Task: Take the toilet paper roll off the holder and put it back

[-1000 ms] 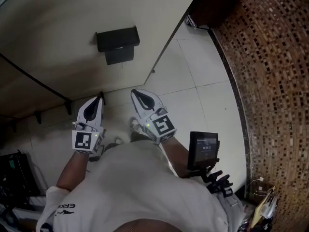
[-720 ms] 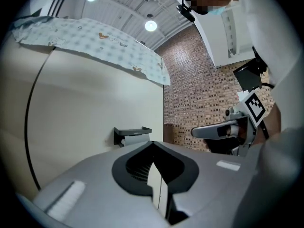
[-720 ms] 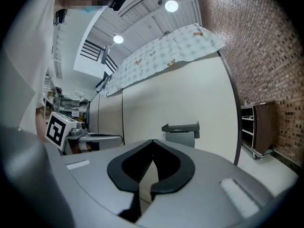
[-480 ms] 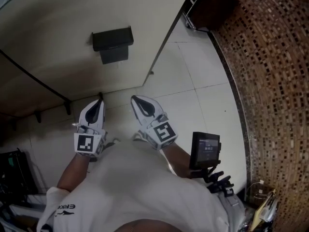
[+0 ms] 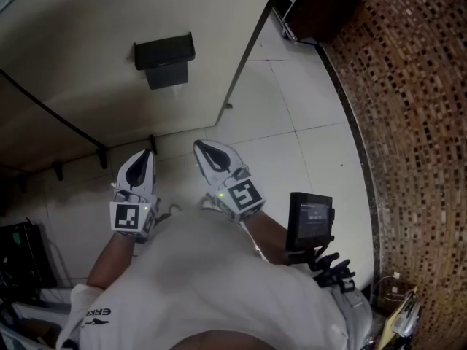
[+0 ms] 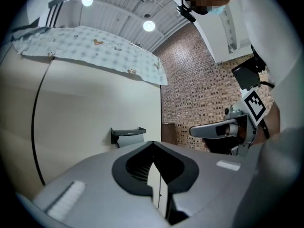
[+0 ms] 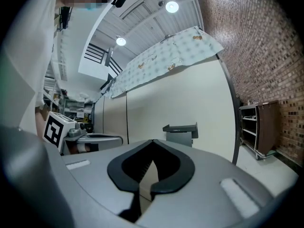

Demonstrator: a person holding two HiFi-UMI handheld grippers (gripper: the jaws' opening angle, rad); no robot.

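Holder (image 5: 164, 58) has receded from left gripper (image 5: 150, 153) and right gripper (image 5: 198, 145), both closed; sleeve (image 5: 93, 306): ERKE.

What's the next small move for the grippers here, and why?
Probably move the right gripper forward toward the holder on the wall, opening it on the way. It and the left gripper both have their jaws together with nothing between them, and the holder stands well ahead of both, untouched.
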